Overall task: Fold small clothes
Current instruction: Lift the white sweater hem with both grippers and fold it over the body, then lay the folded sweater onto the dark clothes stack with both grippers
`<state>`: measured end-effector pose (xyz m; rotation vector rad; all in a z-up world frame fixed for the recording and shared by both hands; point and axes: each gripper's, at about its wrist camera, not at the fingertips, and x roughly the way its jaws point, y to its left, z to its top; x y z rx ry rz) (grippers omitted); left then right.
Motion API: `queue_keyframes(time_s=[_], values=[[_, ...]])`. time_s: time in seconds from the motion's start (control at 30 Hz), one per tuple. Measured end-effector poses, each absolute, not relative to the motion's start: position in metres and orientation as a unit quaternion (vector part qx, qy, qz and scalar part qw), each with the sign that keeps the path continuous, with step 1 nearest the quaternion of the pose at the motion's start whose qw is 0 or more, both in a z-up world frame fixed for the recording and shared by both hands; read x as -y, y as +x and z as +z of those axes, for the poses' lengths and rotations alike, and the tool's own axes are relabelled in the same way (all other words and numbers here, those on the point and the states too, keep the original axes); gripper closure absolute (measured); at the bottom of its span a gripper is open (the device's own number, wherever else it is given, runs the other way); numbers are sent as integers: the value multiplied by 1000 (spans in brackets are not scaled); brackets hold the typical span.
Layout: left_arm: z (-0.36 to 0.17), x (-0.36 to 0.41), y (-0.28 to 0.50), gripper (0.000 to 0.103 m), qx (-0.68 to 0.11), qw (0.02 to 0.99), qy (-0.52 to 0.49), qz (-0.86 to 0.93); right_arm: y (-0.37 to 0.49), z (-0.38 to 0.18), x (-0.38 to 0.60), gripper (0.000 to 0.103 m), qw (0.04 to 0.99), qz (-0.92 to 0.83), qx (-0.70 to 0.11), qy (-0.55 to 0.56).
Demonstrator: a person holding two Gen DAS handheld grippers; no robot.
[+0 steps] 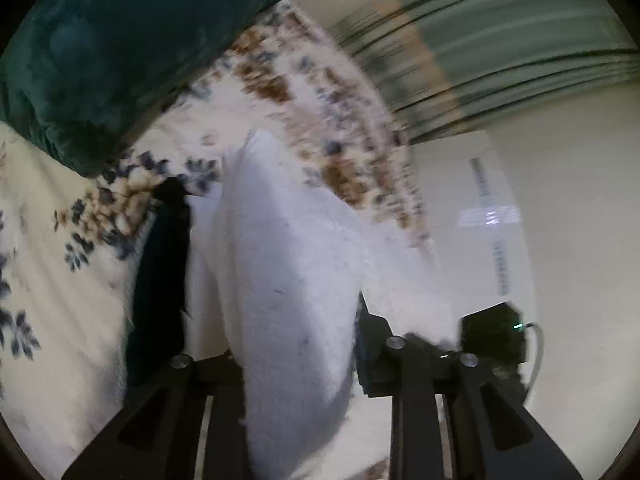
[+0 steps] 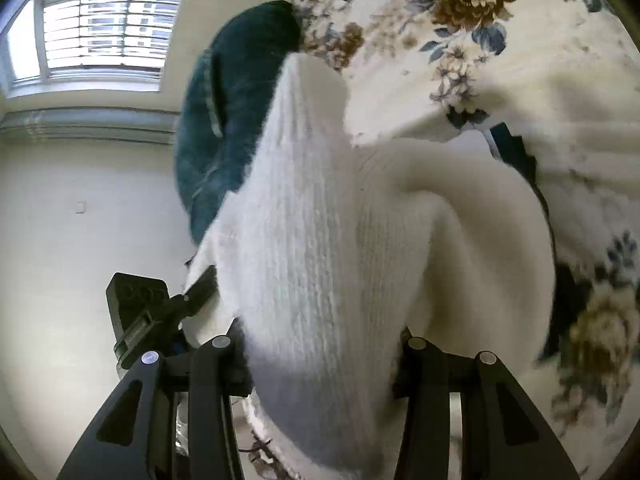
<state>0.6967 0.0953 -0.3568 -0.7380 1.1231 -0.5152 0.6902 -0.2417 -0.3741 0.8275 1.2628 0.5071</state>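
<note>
A white ribbed knit garment [image 2: 320, 248] hangs lifted above the floral bedspread [image 2: 560, 80]. My right gripper [image 2: 320, 344] is shut on its edge; the cloth fills the gap between the fingers. In the left wrist view the same white garment [image 1: 288, 280] drapes between the fingers of my left gripper [image 1: 296, 360], which is shut on it. The left gripper also shows in the right wrist view [image 2: 168, 312], holding the garment's far corner. The right gripper shows in the left wrist view [image 1: 452, 340] at the cloth's other end. The fingertips are hidden by cloth.
A dark teal plush blanket [image 1: 120, 48] lies heaped on the bed; it also shows in the right wrist view [image 2: 232, 112]. A dark garment [image 1: 164, 272] lies on the bedspread [image 1: 60, 240] under the white one. A window [image 2: 104, 28] and pale walls [image 1: 580, 200] stand beyond.
</note>
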Motion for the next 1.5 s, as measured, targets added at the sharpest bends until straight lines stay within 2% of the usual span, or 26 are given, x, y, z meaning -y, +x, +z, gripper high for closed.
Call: queue_keyframes(time_s=[0.1,0.2,0.27,0.37,0.47,0.57,0.6,0.63,0.7,0.8,0.87,1.0,1.03,1.07,1.1,1.13,1.17,1.27,1.5], values=[[-394,-90,713,80,-559,730,-329,-216,709,-389,229,53,711,205,-586,331],[-402,-90,710,78,-569,722,-334,-209,713,-390,225,42,720,185,-605,286],[-392,-90,704,74,-561,734,-327,-202,710,-389,229,41,721,178,-611,275],[-384,-88,700,73,-550,746,-321,-197,704,-388,235,40,714,178,-621,272],[-393,-87,701,73,-570,738,-310,-183,699,-402,245,39,684,168,-643,301],[-402,-100,691,71,-575,719,-349,-177,701,-416,253,39,661,168,-653,329],[-402,-106,685,63,-568,719,-361,-175,702,-416,254,39,661,168,-654,327],[-400,-110,679,45,-564,720,-365,-174,702,-416,256,36,662,170,-655,322],[-398,-122,667,26,-550,723,-382,-169,702,-416,260,30,661,167,-661,313],[-404,-128,653,25,-547,713,-403,-173,691,-411,271,27,661,166,-660,316],[-412,-121,650,24,-560,713,-386,-171,681,-411,279,22,657,166,-662,320],[-439,-97,656,25,-590,689,-379,-182,669,-428,284,22,632,175,-664,360],[-442,-91,657,28,-589,688,-380,-188,668,-431,284,27,631,176,-662,365],[-439,-84,657,32,-577,694,-380,-201,667,-432,283,43,633,177,-657,370],[-434,-79,657,57,-572,703,-371,-203,666,-431,282,50,634,182,-652,374],[-428,-74,655,75,-571,711,-359,-200,664,-427,280,58,639,185,-645,376],[-420,-73,653,77,-562,717,-359,-202,663,-420,280,62,646,186,-638,374],[-399,-76,644,81,-546,720,-375,-209,658,-396,286,66,648,202,-619,395],[-332,-64,642,81,-529,730,-368,-228,654,-319,292,68,675,225,-586,387]])
